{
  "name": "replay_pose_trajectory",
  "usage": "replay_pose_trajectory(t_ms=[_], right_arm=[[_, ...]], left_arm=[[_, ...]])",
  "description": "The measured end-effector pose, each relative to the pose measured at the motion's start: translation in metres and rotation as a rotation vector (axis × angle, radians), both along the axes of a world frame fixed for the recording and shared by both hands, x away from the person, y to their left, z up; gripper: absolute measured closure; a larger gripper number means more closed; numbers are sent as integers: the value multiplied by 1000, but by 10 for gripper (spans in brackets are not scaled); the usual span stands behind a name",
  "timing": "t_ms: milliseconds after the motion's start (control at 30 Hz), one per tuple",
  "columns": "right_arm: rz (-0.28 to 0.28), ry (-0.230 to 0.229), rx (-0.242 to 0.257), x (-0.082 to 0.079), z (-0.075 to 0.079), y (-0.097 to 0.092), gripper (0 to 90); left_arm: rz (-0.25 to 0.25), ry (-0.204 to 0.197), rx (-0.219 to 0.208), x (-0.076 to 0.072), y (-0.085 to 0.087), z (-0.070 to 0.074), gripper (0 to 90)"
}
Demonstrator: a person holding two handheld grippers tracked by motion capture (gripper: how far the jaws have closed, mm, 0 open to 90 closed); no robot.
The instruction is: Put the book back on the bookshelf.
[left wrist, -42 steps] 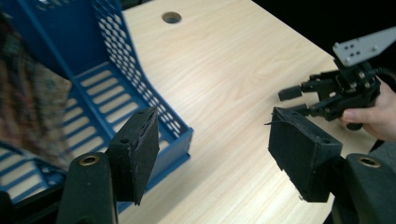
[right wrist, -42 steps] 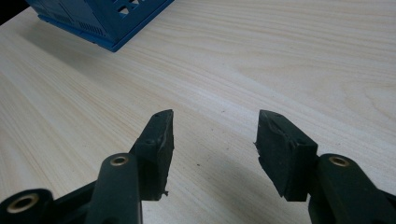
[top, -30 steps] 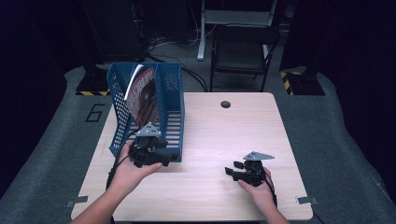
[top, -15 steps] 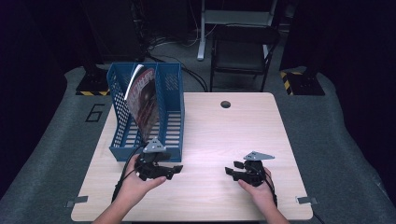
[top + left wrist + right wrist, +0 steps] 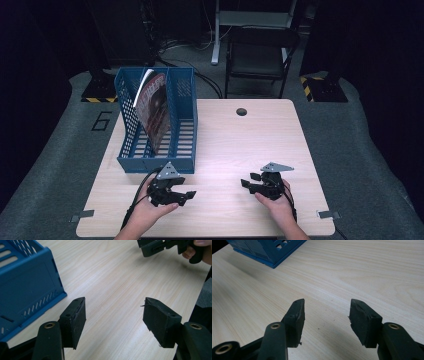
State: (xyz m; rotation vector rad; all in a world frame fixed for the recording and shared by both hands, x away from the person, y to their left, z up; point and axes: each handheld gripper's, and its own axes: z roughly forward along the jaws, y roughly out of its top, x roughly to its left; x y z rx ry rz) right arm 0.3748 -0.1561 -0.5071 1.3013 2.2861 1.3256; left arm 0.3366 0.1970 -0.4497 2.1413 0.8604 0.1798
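I think the putting-away step is done, because the magazine (image 5: 152, 107) stands inside the blue rack (image 5: 182, 107) and I hold nothing. The rack sits at the left of the table (image 5: 240, 145), and the magazine is in its left slot, leaning a bit, with a dark red cover and a white edge.

My left gripper (image 5: 184, 195) rests low on the table just in front of the rack. Its jaws are wide apart with only bare wood between them. My right gripper (image 5: 248, 181) rests at the right, well apart from the rack, jaws wide apart too, nothing in them.

Next, I guess both hands just need to stay off the rack so the magazine doesn't tip.
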Motion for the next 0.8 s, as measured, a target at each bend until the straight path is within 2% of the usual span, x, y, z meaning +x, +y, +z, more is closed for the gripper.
replay_pose_trajectory(t_ms=[100,167,300,533,767,800], right_arm=[[-1,2,-5,0,0,0,460],[1,1,-7,-1,0,1,460],[5,-3,-15,-2,1,2,460],[13,-10,-23,-2,0,3,459],[24,-2,-40,-3,-1,7,458],[31,-14,-48,-2,-1,7,458]], left_arm=[[15,16,-26,0,0,-10,349],[6,29,-27,1,-1,-15,359],[-11,24,-32,-1,-4,-25,368],[-22,42,-14,-3,-11,-42,368],[-40,67,9,-3,-16,-53,368],[-44,68,15,-3,-17,-54,368]])
